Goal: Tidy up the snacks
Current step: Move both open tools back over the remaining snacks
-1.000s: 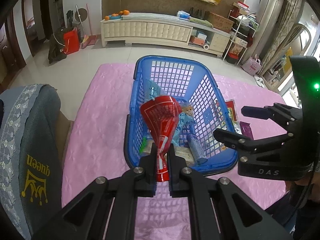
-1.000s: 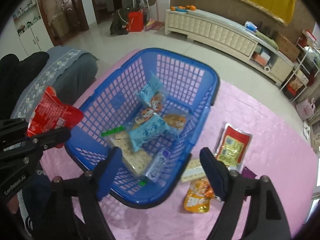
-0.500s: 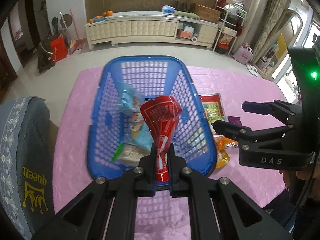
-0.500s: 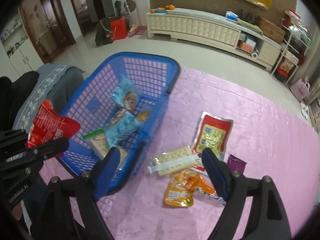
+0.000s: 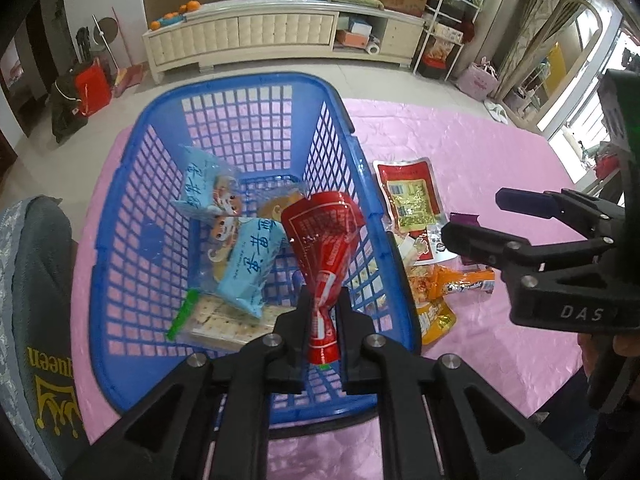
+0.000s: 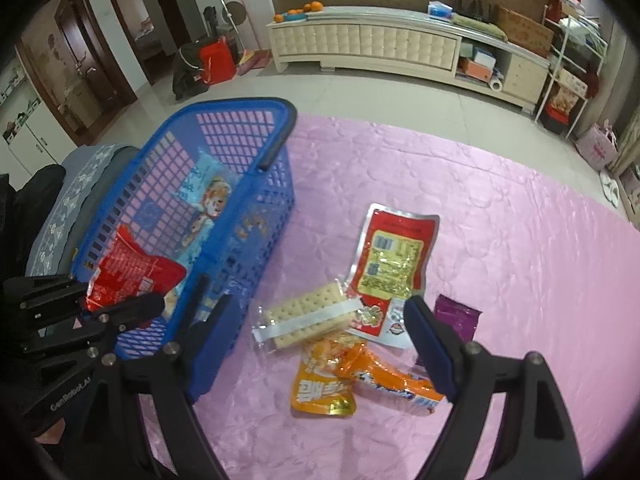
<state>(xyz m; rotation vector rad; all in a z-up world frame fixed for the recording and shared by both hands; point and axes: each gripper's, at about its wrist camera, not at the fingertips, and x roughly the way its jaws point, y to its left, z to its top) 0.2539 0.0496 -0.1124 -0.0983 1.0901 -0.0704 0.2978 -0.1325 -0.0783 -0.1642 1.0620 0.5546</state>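
Red pouch (image 5: 322, 240) — thin foil, light, crinkly, likely slippery; judged best held by its flat sealed end, as it is now. Left gripper (image 5: 322, 312) is clamped nearly closed on that lower end, with the pouch hanging over the near part of the blue basket (image 5: 120, 208), not yet dropped in.

Right gripper (image 6: 320, 332) stands wide, nothing between its jaws, poised above the loose snacks on the pink cloth (image 6: 500, 240): cracker pack (image 6: 304, 320), orange pouch (image 6: 320, 388), red-yellow pouch (image 6: 390, 256). The crackers are brittle — grip should be light, across the short width.
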